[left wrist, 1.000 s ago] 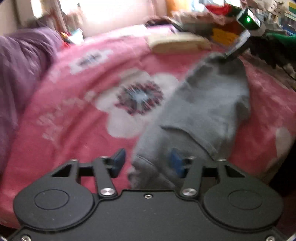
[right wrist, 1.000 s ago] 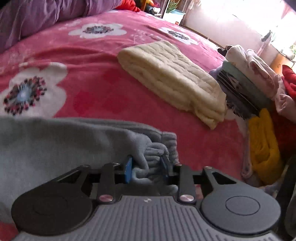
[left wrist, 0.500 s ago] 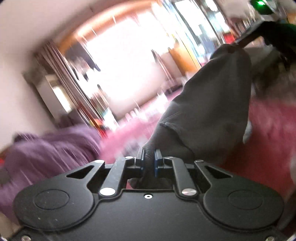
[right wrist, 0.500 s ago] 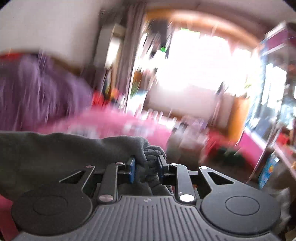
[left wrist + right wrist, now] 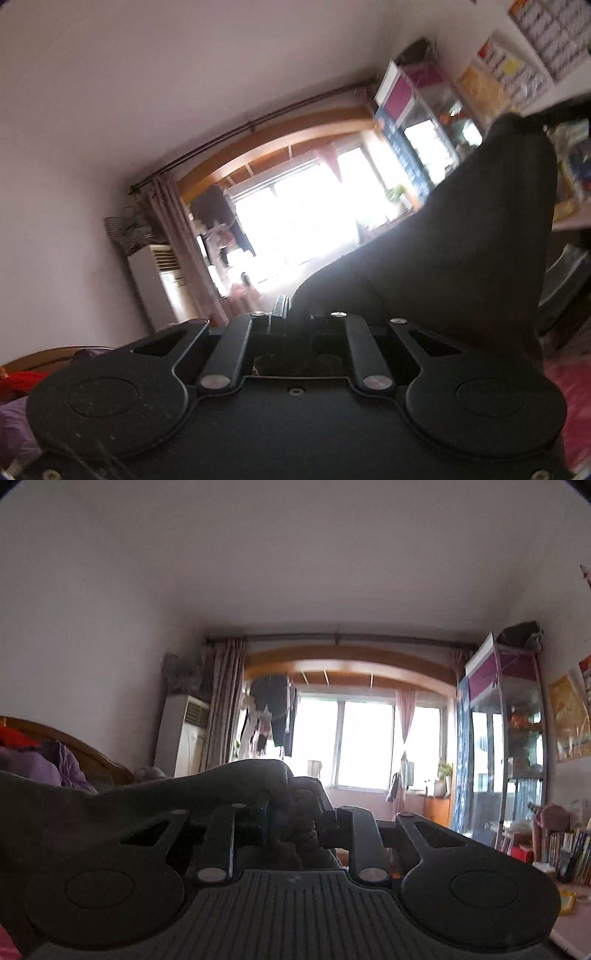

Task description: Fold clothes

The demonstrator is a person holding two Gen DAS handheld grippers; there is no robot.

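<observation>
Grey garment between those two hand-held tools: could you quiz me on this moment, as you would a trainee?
1. True or false: the left tool is shut on the soft grey fabric garment.
2. What does the right tool grip: A) a book, B) bunched grey cloth, C) nothing?
3. Both cameras face the bright ______ with curtains.

Key: 1 true; 2 B; 3 window.

The garment [image 5: 461, 266] reads dark grey — nearly black against the white glare of the window [image 5: 365, 749]. Walls and ceiling are pale grey-white. At the lower left of the right view lies a purple quilt [image 5: 33, 766]; the curtain [image 5: 221, 701] is dull pinkish-brown — the window arch [image 5: 347, 668] orange-brown wood.
</observation>
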